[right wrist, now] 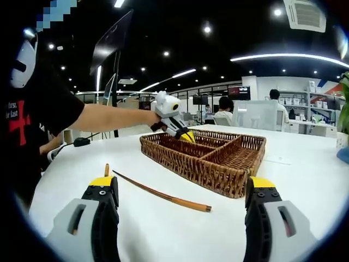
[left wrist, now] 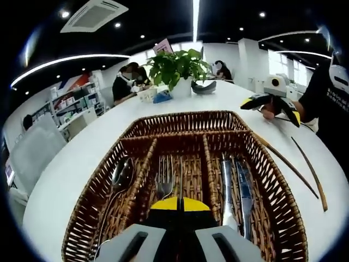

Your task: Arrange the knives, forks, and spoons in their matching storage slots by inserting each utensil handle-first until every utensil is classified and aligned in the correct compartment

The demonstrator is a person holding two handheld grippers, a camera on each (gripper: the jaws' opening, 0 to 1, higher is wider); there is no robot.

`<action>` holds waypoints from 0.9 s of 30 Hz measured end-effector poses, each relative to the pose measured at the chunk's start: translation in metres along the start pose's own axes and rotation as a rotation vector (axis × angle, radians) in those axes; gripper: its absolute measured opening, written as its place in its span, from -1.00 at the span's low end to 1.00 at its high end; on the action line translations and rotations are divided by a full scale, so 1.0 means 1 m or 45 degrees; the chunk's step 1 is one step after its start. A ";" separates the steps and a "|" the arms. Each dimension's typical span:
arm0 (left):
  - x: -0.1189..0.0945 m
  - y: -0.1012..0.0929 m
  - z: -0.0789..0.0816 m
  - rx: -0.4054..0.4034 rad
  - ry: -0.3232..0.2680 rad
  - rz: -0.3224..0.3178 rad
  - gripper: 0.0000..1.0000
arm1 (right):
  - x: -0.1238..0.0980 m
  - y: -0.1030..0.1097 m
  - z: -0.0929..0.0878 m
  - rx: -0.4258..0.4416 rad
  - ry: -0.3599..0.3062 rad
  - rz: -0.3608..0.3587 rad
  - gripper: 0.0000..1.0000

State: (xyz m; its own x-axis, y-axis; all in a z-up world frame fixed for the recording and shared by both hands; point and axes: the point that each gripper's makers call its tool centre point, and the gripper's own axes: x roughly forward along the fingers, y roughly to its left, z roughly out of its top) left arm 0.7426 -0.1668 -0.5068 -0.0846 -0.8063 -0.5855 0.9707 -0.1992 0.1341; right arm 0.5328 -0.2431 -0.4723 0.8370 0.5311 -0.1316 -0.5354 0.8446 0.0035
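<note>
While the brown woven wicker tray [left wrist: 180, 123] with its long compartments sits on the round white table [left wrist: 82, 158], most of the sorting looks done. Seen from the left gripper view, the tray's left compartment holds a steel spoon [left wrist: 121, 173], the middle one a steel fork [left wrist: 164, 177], and the right one two steel knives [left wrist: 238, 191] lying side by side, all running lengthwise.

The left gripper [left wrist: 179, 210] hangs over the tray's middle compartment, its yellow-tipped jaws pressed together on a thin metal handle, apparently another fork; I judge this piece is mid-insertion.

Just beside the tray's right wall, two long brown wooden chopsticks [left wrist: 297, 166] lie on the table, apart from each other. They are what is left, though which compartment suits them is unclear; the cross compartment at the tray's far end looks empty.

The right gripper [right wrist: 185, 203] rests low beyond the chopsticks from the tray, jaws spread wide, holding nothing.
</note>
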 end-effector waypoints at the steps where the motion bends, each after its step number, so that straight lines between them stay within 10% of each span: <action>1: 0.002 0.001 -0.005 0.015 0.035 0.005 -1.00 | 0.000 0.001 0.000 -0.001 0.001 0.003 0.99; 5: 0.002 -0.004 -0.009 0.093 0.145 -0.021 -1.00 | 0.002 0.002 -0.002 -0.003 0.010 0.011 0.99; 27: 0.005 0.000 -0.010 -0.062 0.121 -0.094 -1.00 | 0.000 0.001 -0.001 -0.029 0.013 0.017 0.99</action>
State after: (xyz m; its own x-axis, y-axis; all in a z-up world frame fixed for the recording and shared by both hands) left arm 0.7448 -0.1654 -0.5183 -0.1365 -0.7334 -0.6659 0.9727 -0.2266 0.0502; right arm 0.5321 -0.2423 -0.4733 0.8287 0.5415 -0.1416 -0.5490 0.8357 -0.0170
